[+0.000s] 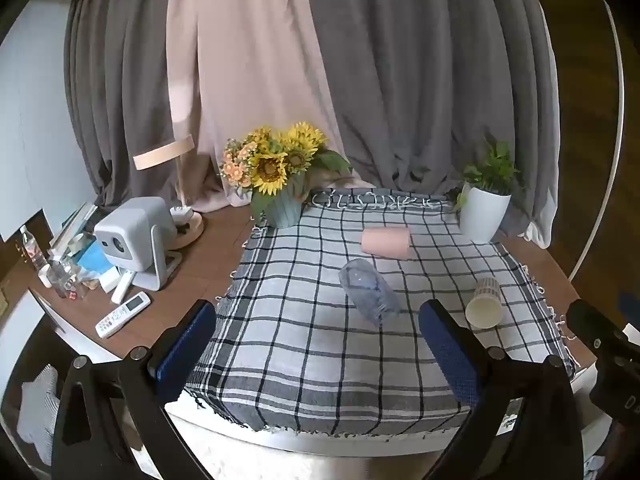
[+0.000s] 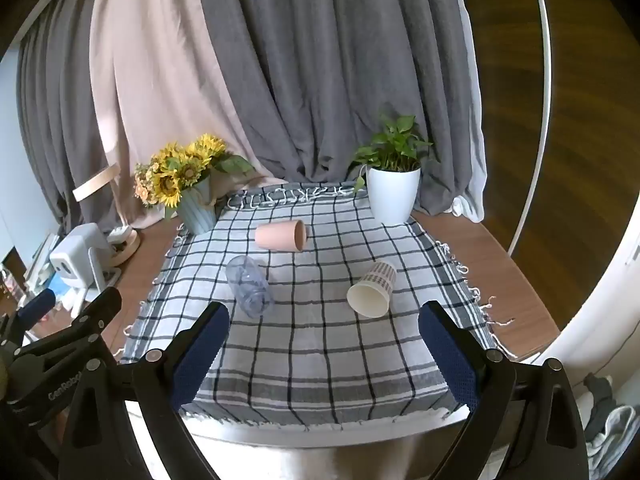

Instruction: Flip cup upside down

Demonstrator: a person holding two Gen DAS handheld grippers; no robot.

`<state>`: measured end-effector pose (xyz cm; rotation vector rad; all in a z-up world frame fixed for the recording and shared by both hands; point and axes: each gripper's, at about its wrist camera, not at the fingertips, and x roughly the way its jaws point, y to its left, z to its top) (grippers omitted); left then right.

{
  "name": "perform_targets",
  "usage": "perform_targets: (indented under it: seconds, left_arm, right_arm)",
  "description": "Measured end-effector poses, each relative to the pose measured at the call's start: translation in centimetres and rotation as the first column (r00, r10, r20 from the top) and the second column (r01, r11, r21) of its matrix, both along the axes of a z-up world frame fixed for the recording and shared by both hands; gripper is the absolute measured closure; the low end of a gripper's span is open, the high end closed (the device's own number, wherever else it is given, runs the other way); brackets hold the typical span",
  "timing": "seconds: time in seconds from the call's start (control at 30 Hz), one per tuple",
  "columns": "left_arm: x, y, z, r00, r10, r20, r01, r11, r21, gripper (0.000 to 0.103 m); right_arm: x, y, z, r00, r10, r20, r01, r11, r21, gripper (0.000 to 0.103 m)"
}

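Three cups lie on their sides on a checked cloth (image 1: pixel 304 344) (image 2: pixel 320 344). A pink cup (image 1: pixel 386 242) (image 2: pixel 281 235) lies at the back. A clear plastic cup (image 1: pixel 370 292) (image 2: pixel 250 286) lies in the middle. A white paper cup (image 1: pixel 485 303) (image 2: pixel 372 290) lies to the right, its mouth towards me. My left gripper (image 1: pixel 318 340) is open and empty above the cloth's near edge. My right gripper (image 2: pixel 324 340) is open and empty, also near the front edge. Neither touches a cup.
A sunflower vase (image 1: pixel 280 176) (image 2: pixel 188 184) stands at the cloth's back left, a white plant pot (image 1: pixel 482 212) (image 2: pixel 392 196) at the back right. A projector (image 1: pixel 136 236), a remote (image 1: pixel 122 314) and clutter sit left on the wooden table. Curtains hang behind.
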<state>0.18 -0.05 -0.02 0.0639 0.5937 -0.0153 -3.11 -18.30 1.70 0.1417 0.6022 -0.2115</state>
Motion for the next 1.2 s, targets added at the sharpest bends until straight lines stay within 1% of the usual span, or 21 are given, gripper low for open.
perform_targets:
  seconds: [0.03,0.13,0.17,0.23,0.37,0.43,1.2]
  left_arm:
    - [0.3,-0.1,-0.5,1.0,0.002,-0.002,-0.002,1.0,-0.002,0.0]
    - [0.5,-0.5,-0.8,1.0,-0.002,-0.001,0.002,1.0,0.002,0.0]
    - [0.2,0.2,-0.6,1.0,-0.003,0.001,0.003,1.0,-0.021,0.0]
    - [0.4,0.4,-0.4,1.0,-0.001,-0.001,0.001,1.0,-0.03,0.0]
    - [0.9,0.6,-0.6,1.0,-0.009,0.0,0.009,1.0,-0.026,0.0]
    - [0.2,0.3,-0.4,1.0,-0.002,0.003,0.002,1.0,-0.028,0.0]
    - [0.3,-0.4,-0.1,1.0,-0.025,0.011,0.025,0.999,-0.023,0.0]
  right_arm:
    - [0.0,0.0,0.0,1.0,-0.001,0.002,0.001,1.0,0.002,0.007]
    - [0.0,0.0,0.0,1.0,0.002,0.003,-0.002,1.0,0.006,0.007]
    - [0.1,0.1,0.0,1.0,0.002,-0.001,-0.002,1.0,0.005,0.007]
    - [0.2,0.2,-0.1,1.0,0.005,-0.004,-0.005,1.0,0.005,0.007]
    - [0.2,0.3,-0.1,1.0,0.004,-0.001,-0.004,1.0,0.008,0.007]
    - [0.2,0.4,-0.1,1.0,0.006,-0.001,-0.006,1.0,0.009,0.007]
    - [0.2,0.1,0.1,1.0,-0.003,-0.003,0.003,1.0,0.014,0.007]
